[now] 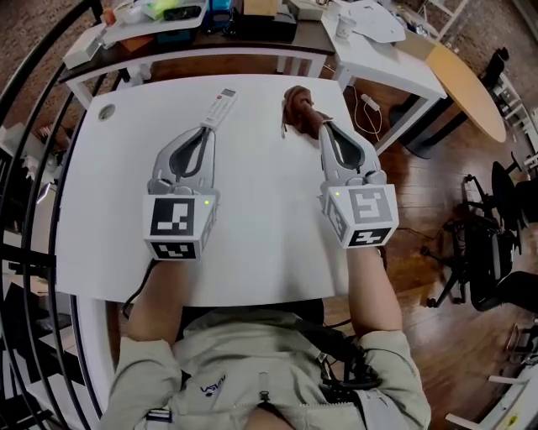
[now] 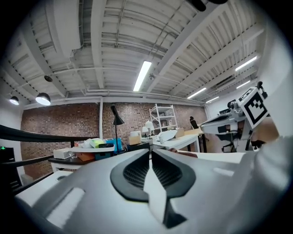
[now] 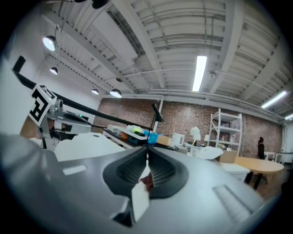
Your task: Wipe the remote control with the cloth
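A white remote control [image 1: 221,106] lies on the white table [image 1: 261,243] toward the far edge, angled away from me. To its right a crumpled brown cloth [image 1: 297,109] rests on the table. My left gripper [image 1: 204,128] [image 2: 150,151] is shut and empty, its tips over the remote's near end. My right gripper [image 1: 323,124] [image 3: 147,148] is also shut with nothing in it, its tips over the near edge of the cloth. Both point level across the table toward the room. A bit of the cloth [image 3: 147,181] shows through the gap behind the right jaws.
A cluttered desk [image 1: 181,17] stands beyond the table's far edge. A white side table [image 1: 382,46] and a round wooden table [image 1: 471,84] are at the far right. Office chairs [image 1: 487,252] stand on the wooden floor at the right, a black railing [image 1: 34,168] curves along the left.
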{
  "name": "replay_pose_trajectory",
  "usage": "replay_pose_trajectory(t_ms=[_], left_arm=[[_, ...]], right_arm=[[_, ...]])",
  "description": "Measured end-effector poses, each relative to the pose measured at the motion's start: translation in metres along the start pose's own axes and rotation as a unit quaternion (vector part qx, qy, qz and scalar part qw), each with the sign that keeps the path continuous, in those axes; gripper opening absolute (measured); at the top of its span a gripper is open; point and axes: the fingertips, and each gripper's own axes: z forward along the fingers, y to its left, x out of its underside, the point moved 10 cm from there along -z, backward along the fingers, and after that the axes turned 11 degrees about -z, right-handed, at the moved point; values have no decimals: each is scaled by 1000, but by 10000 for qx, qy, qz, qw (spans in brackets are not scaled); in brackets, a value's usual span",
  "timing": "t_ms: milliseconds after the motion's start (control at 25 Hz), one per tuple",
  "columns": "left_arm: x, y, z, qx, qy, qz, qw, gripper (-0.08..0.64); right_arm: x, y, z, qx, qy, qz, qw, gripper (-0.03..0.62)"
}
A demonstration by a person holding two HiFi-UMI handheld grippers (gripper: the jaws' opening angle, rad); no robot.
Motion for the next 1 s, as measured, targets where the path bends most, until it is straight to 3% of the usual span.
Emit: replay_pose_trajectory(t_ms=[280, 600, 1000], left_arm=[[-4, -43, -64, 136, -674, -355, 9970, 5], [23, -63, -92, 125, -456, -426, 9980, 5], [41, -68, -111, 47, -180, -811, 9965, 5]], right_arm=[[-19, 29, -58, -137, -402, 150, 9990, 5], [-3, 63, -91, -218, -155, 348, 9990, 5], [18, 87, -106, -350, 120, 668, 9971, 3]])
